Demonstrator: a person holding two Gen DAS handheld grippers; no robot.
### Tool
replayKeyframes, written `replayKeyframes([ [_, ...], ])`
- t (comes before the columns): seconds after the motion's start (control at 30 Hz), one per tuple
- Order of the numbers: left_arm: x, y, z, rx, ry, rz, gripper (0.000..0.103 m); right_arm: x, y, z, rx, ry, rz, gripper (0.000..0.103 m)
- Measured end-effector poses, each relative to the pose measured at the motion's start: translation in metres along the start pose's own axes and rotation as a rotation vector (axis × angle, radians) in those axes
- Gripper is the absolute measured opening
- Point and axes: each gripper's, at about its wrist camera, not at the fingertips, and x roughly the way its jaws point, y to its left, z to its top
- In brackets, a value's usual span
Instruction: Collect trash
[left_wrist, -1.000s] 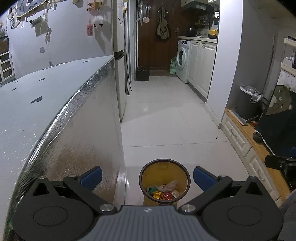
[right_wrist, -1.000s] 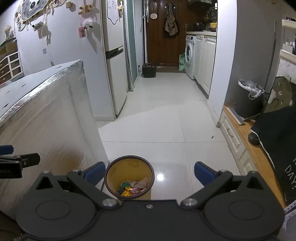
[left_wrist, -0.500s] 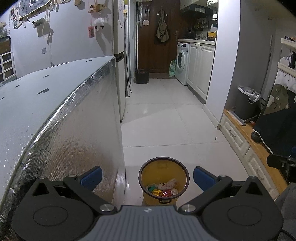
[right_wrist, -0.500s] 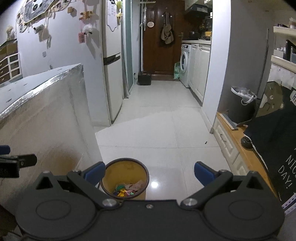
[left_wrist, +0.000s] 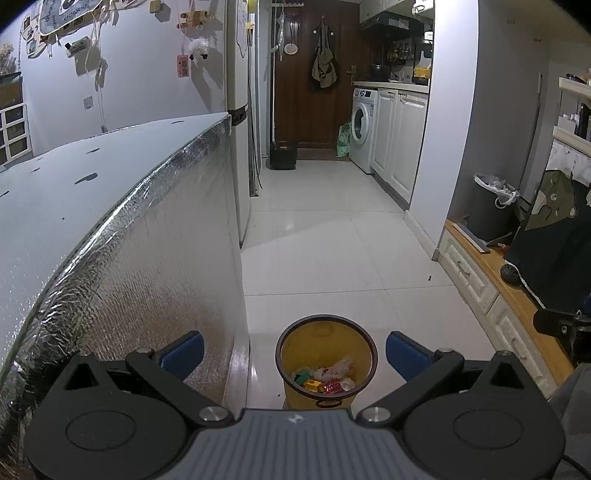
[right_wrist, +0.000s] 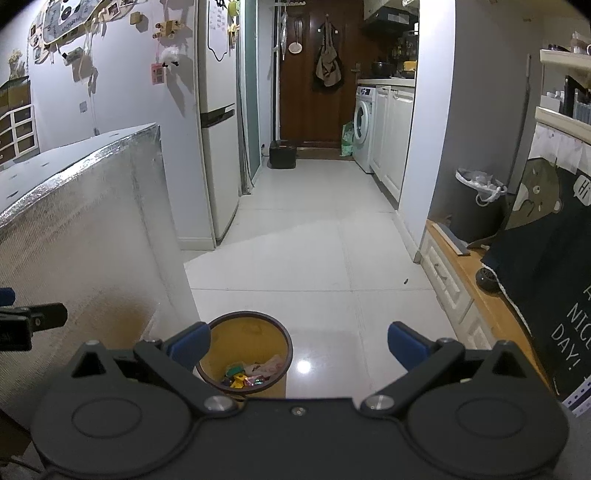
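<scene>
A yellow bin with a dark rim (left_wrist: 326, 334) stands on the white tile floor beside the foil-covered table; several colourful wrappers (left_wrist: 325, 378) lie in its bottom. My left gripper (left_wrist: 294, 352) hovers open above it, blue pads wide apart and empty. In the right wrist view the same bin (right_wrist: 244, 332) sits low and left of centre, wrappers (right_wrist: 251, 376) inside. My right gripper (right_wrist: 299, 341) is open and holds nothing. The other gripper's tip shows at the edge of each view (left_wrist: 557, 325) (right_wrist: 33, 323).
The foil-covered table (left_wrist: 110, 221) fills the left. A wooden bench with white drawers (left_wrist: 491, 280) and a dark cloth (right_wrist: 546, 266) line the right. A dark lined bin (left_wrist: 489, 206) stands by the wall. The tiled corridor runs to a fridge (right_wrist: 218, 147), a washing machine (left_wrist: 364, 127) and a brown door.
Both views have tilted up and drawn back slightly, so the bin sits lower in frame. Both grippers stay open and empty.
</scene>
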Motion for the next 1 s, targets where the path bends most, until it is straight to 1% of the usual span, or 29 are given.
replayKeyframes([
  [1.0,0.0008,0.0017,-0.0001,0.001,0.002,0.002,0.103,-0.0009,0.0038,-0.0009,-0.006,0.004,-0.012,0.103],
])
